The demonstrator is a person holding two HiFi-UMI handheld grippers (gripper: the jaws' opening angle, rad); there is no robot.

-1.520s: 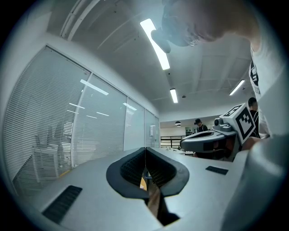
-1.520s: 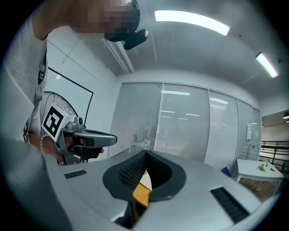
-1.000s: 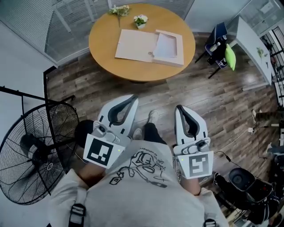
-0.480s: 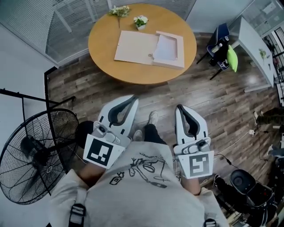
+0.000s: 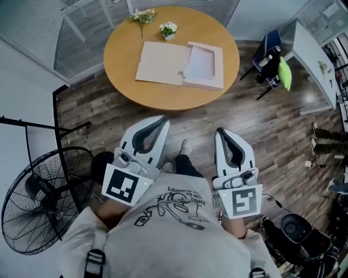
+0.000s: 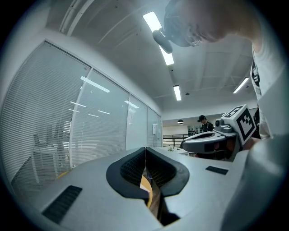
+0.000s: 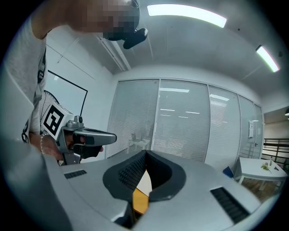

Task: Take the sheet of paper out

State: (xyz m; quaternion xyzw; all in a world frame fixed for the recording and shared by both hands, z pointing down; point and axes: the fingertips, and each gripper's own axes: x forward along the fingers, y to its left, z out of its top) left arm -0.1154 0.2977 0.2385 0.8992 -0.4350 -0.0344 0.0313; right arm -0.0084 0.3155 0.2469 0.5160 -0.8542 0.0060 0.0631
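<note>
Left tool and right tool are held side by side at the person's waist, both pointing about level and forward, marker cubes nearest the body; each has its jaws pressed together with nothing between them; a hand grips each from behind, mostly covered by the grey printed shirt.

Ahead of both tools, well apart from them, stands a round wooden bench; on it lies an open pale folder, and the sheet of paper rests in the folder's tray half, ahead of the right tool; beyond the folder sit a small flower pot and a loose sprig; dark wood floor lies between tools and bench; a black standing fan is left of the left tool; a blue chair and a white desk are off to the right of the right tool; blinds and glass walls close the room.

A dark object right of the right tool is cut off and hard to identify; each gripper view shows only a sliver of bench under its shut jaws.
</note>
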